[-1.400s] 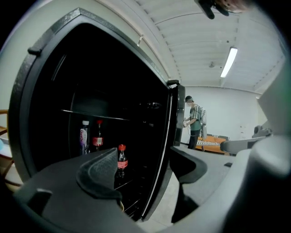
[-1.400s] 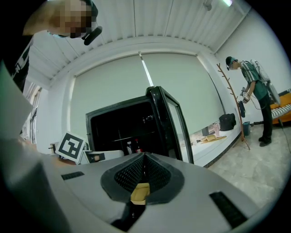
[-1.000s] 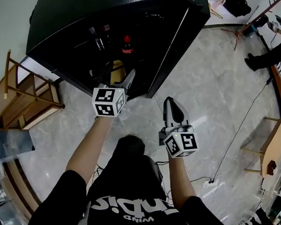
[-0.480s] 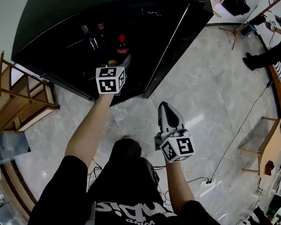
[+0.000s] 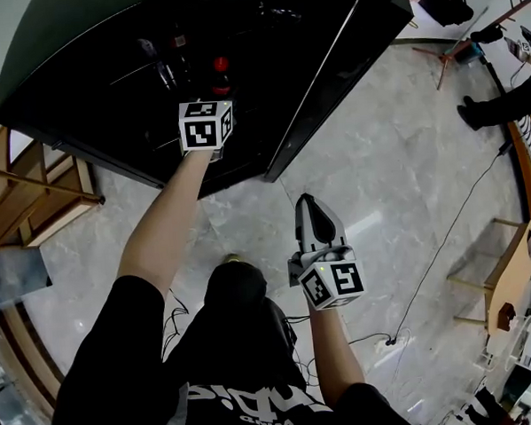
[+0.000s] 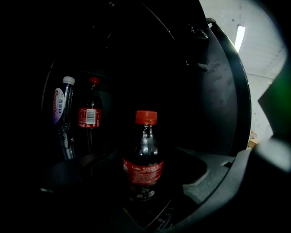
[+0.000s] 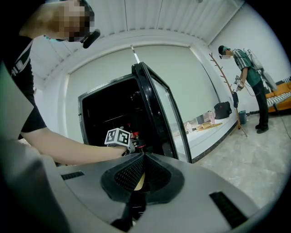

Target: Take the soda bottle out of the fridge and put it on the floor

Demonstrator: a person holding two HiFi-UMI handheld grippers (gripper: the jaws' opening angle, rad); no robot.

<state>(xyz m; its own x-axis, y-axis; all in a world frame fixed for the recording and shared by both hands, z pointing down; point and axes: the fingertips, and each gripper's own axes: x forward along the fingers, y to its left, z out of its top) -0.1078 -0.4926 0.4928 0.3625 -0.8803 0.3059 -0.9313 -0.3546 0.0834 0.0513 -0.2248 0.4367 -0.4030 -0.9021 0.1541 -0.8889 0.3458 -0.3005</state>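
The soda bottle [image 6: 143, 157], dark with a red cap and red label, stands upright in the black fridge [image 5: 82, 92]. In the head view only its red cap [image 5: 220, 65] shows. My left gripper [image 6: 144, 179] reaches into the fridge and is open. The bottle stands between its two dark jaws, and I see no pad pressed on it. From above, its marker cube [image 5: 206, 124] hides the jaws. My right gripper [image 5: 306, 205] hangs over the marble floor outside the fridge, shut with nothing in it; its jaws [image 7: 141, 159] meet.
Two more bottles stand at the back left: a red-labelled one [image 6: 89, 113] and a clear one with a purple label [image 6: 61, 102]. The fridge door [image 5: 325, 80] stands open on the right. A wooden rack [image 5: 33, 188] is at left, with a cable [image 5: 445, 251] and a standing person [image 7: 248, 68] at right.
My left gripper has moved further into the fridge, toward the soda bottle. The right gripper has stayed almost where it was, shut.
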